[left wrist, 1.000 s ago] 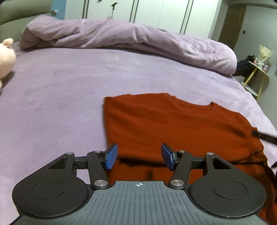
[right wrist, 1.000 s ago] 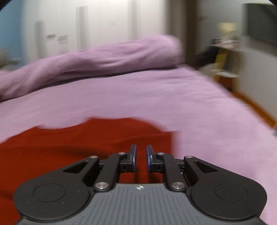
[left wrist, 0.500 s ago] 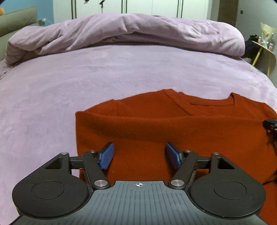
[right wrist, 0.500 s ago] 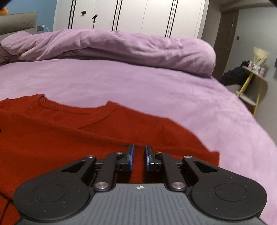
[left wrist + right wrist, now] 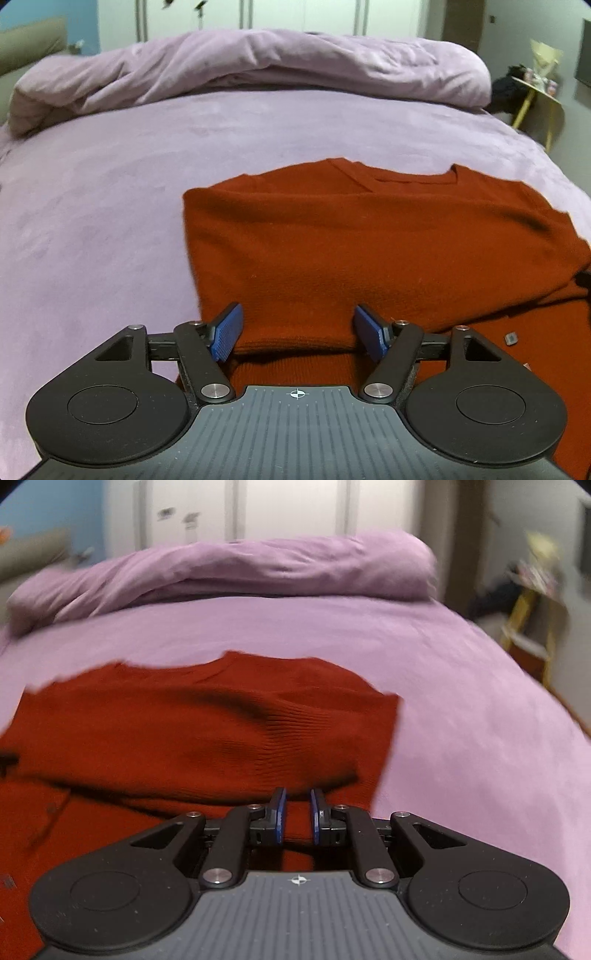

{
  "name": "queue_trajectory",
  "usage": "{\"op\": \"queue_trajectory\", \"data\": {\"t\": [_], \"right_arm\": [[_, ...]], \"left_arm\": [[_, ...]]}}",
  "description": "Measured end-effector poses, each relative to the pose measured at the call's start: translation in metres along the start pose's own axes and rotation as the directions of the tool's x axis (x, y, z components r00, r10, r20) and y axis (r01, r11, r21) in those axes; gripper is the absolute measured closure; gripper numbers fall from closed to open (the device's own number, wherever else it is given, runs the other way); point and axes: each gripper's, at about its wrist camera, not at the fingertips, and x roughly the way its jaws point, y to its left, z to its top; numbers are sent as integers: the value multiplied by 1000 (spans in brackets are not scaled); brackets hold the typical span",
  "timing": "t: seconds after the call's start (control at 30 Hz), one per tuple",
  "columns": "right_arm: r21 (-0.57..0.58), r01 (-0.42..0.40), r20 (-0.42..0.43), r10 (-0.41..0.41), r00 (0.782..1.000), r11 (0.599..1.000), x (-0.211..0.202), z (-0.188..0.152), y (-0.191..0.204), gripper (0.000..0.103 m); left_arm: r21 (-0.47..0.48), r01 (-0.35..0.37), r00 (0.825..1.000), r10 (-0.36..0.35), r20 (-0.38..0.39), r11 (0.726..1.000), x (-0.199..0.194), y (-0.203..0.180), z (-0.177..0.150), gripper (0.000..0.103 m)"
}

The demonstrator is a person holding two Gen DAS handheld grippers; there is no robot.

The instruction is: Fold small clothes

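R hand-held gripper (image 5: 297, 819) was clamped on red sweater (image 5: 369, 240) fold; L hand-held gripper (image 5: 297, 332) spread apart, fabric btwn, on purple bed (image 5: 110, 206).

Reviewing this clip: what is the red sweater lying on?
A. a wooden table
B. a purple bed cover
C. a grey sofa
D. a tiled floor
B: the sweater lies spread on the purple bed cover, which shows around it on the left, the far side and the right in both wrist views.
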Motion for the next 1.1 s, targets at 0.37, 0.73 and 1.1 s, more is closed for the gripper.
{"op": "queue_trajectory", "data": {"t": [0.37,0.73,1.1], "right_arm": [[81,-25,-90,32,995,996,-48,-27,-14,87],[202,-63,-198,104,975,977,-175,-109,-41,71],[413,-157,-281,290,915,897,-188,-146,-62,68]], "left_arm": [[3,-13,998,13,-55,1000,-56,12,-48,30],[-125,-12,987,-8,-159,992,-158,53,-128,32],[-392,146,940,-251,-229,908,-172,87,-171,44]]}}
